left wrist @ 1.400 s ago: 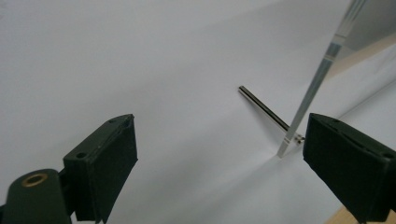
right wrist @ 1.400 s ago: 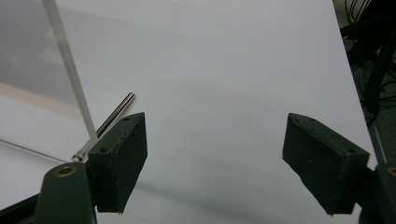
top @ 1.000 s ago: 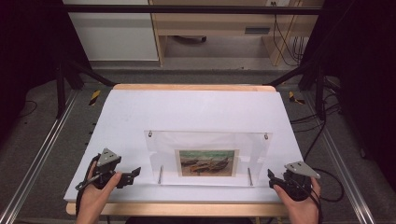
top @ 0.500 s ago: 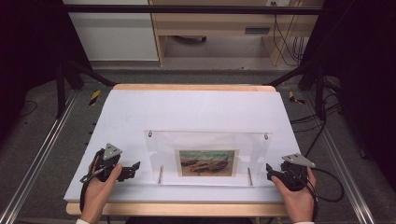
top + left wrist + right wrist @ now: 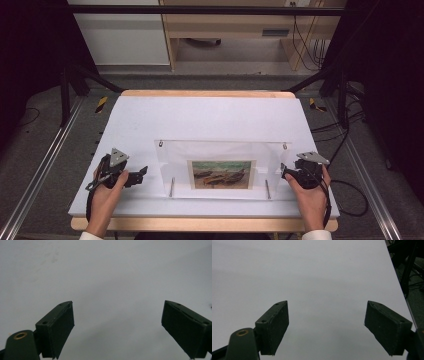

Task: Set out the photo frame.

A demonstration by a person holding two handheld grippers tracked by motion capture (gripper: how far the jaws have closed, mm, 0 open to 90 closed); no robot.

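A clear acrylic picture frame [image 5: 175, 160] lies flat on the white table [image 5: 215, 117], near the front middle. It holds a small painting of boats [image 5: 221, 174], with metal studs at its corners. My left gripper [image 5: 141, 175] rests on the table just left of the frame, pointing at its left edge. In the left gripper view my left gripper [image 5: 117, 303] has its jaws wide apart over bare white surface. My right gripper [image 5: 283, 172] sits just right of the frame and points inward. In the right gripper view my right gripper [image 5: 327, 302] is open with nothing between the jaws.
The far half of the table is bare white. A wooden edge [image 5: 205, 223] runs along the front. Metal rails [image 5: 35, 175] flank the table on both sides, and cables [image 5: 350, 190] lie on the floor at the right. The table's right edge [image 5: 398, 282] is close to the right gripper.
Both hands have slid a little forward, away from the front edge. The right gripper has come closer to the frame's right side. The frame has not moved.
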